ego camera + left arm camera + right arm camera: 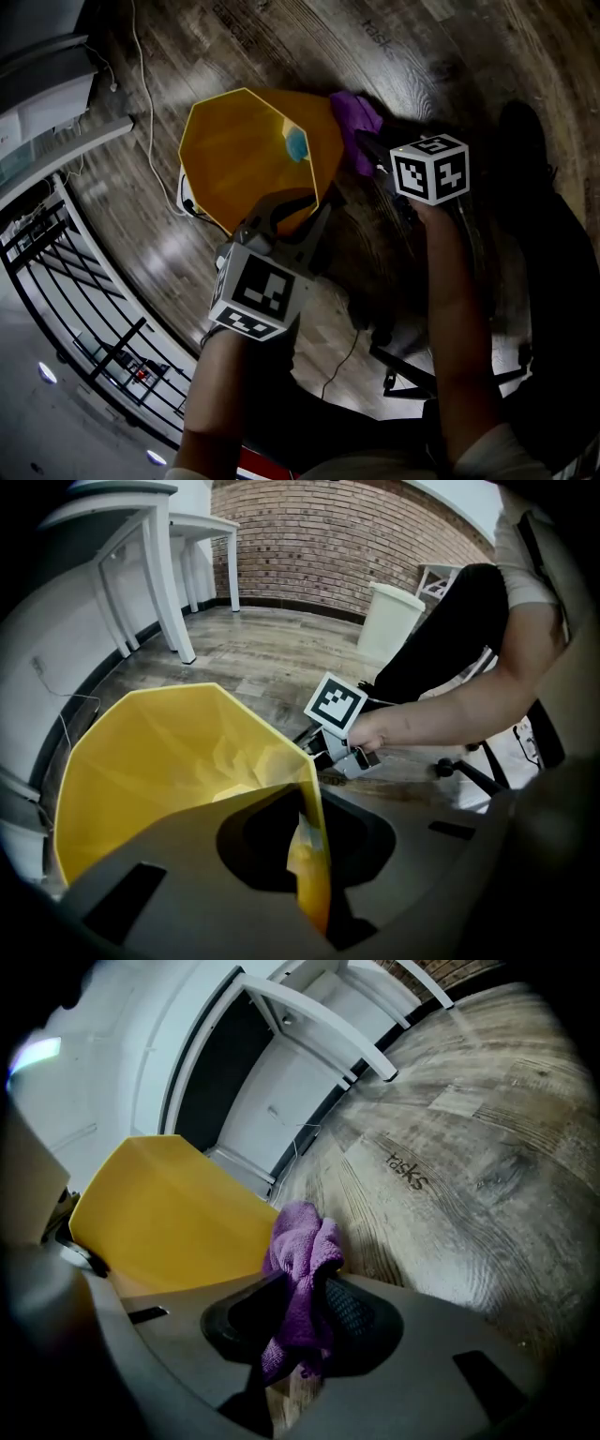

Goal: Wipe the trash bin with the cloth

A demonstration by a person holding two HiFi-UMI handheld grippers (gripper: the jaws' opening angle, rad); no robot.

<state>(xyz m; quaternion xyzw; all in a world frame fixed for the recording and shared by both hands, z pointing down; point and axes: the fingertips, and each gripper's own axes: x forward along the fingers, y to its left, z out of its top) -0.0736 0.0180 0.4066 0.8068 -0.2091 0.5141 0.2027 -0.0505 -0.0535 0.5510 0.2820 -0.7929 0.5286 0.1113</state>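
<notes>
A yellow trash bin [246, 150] stands on the wooden floor, its open mouth facing up in the head view. My left gripper [298, 202] is shut on the bin's near rim [312, 855]. My right gripper [375, 155] is shut on a purple cloth [354, 120], and the cloth [302, 1283] hangs bunched between the jaws, right beside the bin's outer wall [173, 1218]. Whether the cloth touches the wall I cannot tell. Inside the bin lies something light blue [296, 143].
A white desk [141, 564] and a pale bin [394, 621] stand across the room by the brick wall. A black railing [84, 300] runs at lower left. A white cable [150, 122] trails on the floor behind the bin. A chair base [412, 375] stands near me.
</notes>
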